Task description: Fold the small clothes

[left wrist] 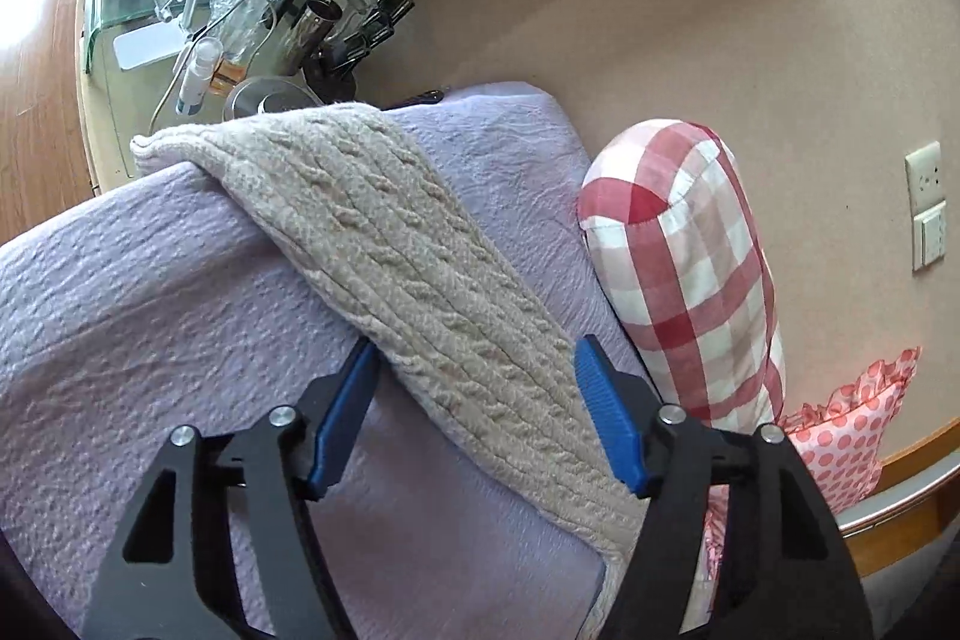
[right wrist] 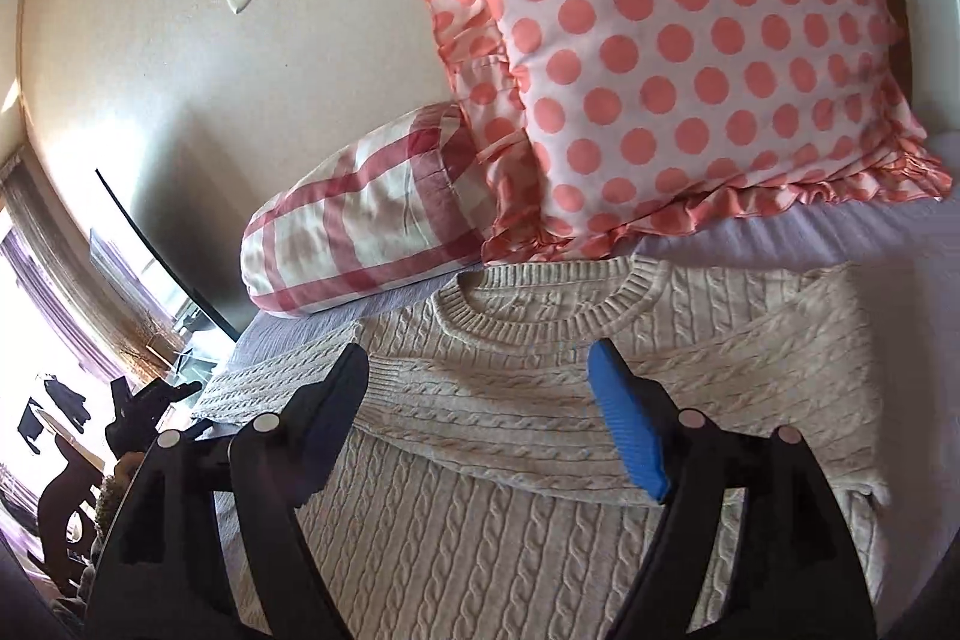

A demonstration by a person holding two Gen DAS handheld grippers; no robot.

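1. Cream cable-knit sweater (right wrist: 480,460) lies flat on the lavender bedspread (left wrist: 150,292), collar toward the polka-dot pillow (right wrist: 690,40) and the gingham bolster (right wrist: 360,244).
2. One sleeve (right wrist: 600,400) is already laid across the chest; the other sleeve (left wrist: 372,220) runs out to the bed's edge near the cluttered nightstand (left wrist: 198,22).
3. Step in hand, my read: sleeve folding, half done.
4. Left gripper (left wrist: 477,373) is spread, straddling the outstretched sleeve, pinching nothing.
5. Right gripper (right wrist: 480,370) is spread over the chest, holding nothing.
6. Next: left pinches near the cuff, carries it across the body.
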